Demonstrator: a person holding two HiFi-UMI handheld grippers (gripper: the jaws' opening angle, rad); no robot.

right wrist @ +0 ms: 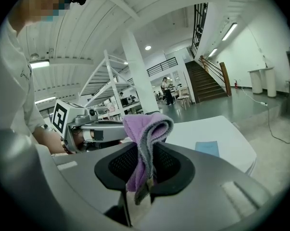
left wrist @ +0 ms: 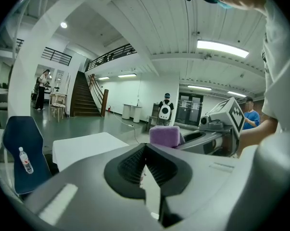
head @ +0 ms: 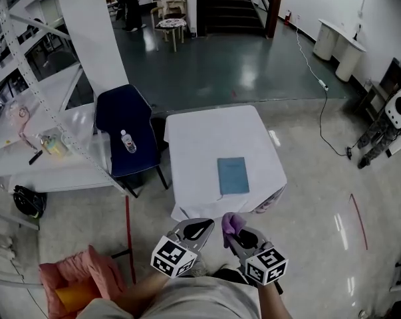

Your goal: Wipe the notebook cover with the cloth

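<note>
Closest to the head camera, the left gripper (head: 203, 226) was held above the floor, just short of the near edge of the table (head: 193, 135). Its jaws were seen pressed together with nothing between them. Just beside it, to the right, the right gripper (head: 232, 235) was held at about the same height. Its jaws were clamped on a purple cloth (head: 231, 222). In the right gripper view the cloth (right wrist: 143, 129) was seen folded over itself, with its rounded top standing above the jaws and its lower end hanging down between the pads.

At the far left of the floor a pink bundle (head: 80, 271) was seen, and beyond it a white desk (head: 60, 173) with small items that could not be made out. A dark blue chair (head: 124, 121) was placed against the left edge of the table, and a small bottle (head: 128, 141) was laid on its seat.

The table was covered in white. The blue notebook (head: 233, 175) was laid flat and closed on it, right of centre and nearer the near edge than the far one. It was well apart from both grippers and was touched by neither.
</note>
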